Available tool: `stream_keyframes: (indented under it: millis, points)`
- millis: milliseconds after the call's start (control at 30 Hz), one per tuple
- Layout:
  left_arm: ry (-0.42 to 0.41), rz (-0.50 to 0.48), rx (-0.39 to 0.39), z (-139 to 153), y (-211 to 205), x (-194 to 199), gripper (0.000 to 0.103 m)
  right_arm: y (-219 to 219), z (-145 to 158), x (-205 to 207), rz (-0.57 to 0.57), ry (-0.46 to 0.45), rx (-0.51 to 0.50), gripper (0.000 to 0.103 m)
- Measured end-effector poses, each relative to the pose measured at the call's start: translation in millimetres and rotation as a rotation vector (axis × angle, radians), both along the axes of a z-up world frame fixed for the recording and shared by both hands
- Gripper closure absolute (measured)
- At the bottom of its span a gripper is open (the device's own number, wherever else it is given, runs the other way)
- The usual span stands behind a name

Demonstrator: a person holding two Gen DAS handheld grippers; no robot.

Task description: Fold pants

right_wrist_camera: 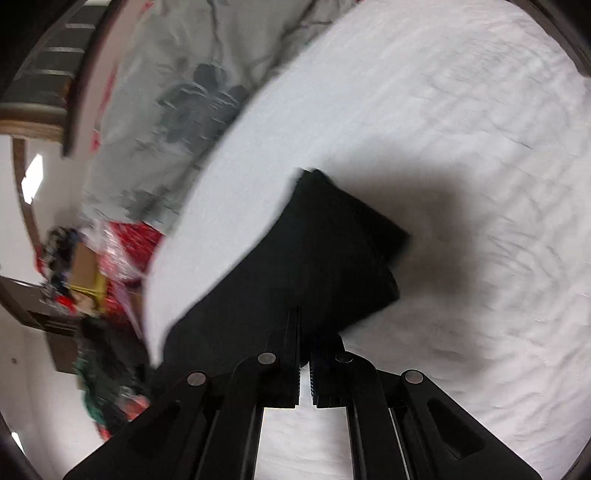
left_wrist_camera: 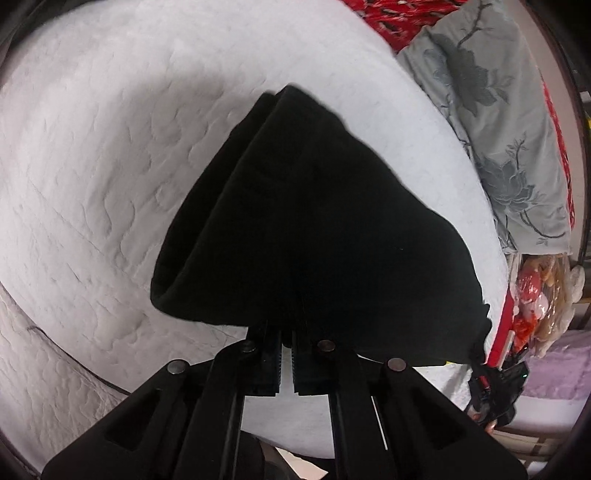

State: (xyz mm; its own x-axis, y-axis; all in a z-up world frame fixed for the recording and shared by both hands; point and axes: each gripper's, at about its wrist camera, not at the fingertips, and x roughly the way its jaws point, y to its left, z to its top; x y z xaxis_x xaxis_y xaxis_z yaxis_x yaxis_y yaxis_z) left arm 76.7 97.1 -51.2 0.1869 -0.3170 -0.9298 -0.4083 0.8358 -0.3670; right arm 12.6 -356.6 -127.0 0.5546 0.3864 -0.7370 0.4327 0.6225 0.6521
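Observation:
The black pants (left_wrist_camera: 306,229) hang in folded layers above the white quilted bed (left_wrist_camera: 92,155). My left gripper (left_wrist_camera: 287,332) is shut on one edge of the pants, which drape forward over its fingertips. My right gripper (left_wrist_camera: 491,391) shows at the lower right of the left wrist view, holding the far corner. In the right wrist view, my right gripper (right_wrist_camera: 303,332) is shut on the pants (right_wrist_camera: 317,258), which hang over the bed (right_wrist_camera: 461,147) and cast a dark shadow. That view is motion-blurred.
A grey floral pillow (left_wrist_camera: 495,122) and red patterned fabric (left_wrist_camera: 399,14) lie along the bed's far side. Cluttered bags and toys (left_wrist_camera: 535,299) sit past the bed edge. The pillow (right_wrist_camera: 177,92) and floor clutter (right_wrist_camera: 92,273) show at left in the right wrist view.

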Motion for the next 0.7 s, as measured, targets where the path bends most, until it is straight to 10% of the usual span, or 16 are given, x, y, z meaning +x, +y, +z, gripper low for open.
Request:
stream_keyframes:
  millis: [233,433,700]
  points:
    - [-0.130,-0.095,-0.011,54.1,8.9,-24.4,0.098,-3.2,28.8,-20.2,0.033,-0.050,-0.032,0.075]
    - [-0.180,-0.055,0.127,72.9,40.9,4.5,0.042,-45.6,58.6,-33.4,-0.083,-0.111,-0.098,0.056]
    - [-0.047,-0.073,0.088,33.2,39.9,58.8,0.043,-45.2,37.5,13.0,-0.017,-0.054,-0.165,0.056]
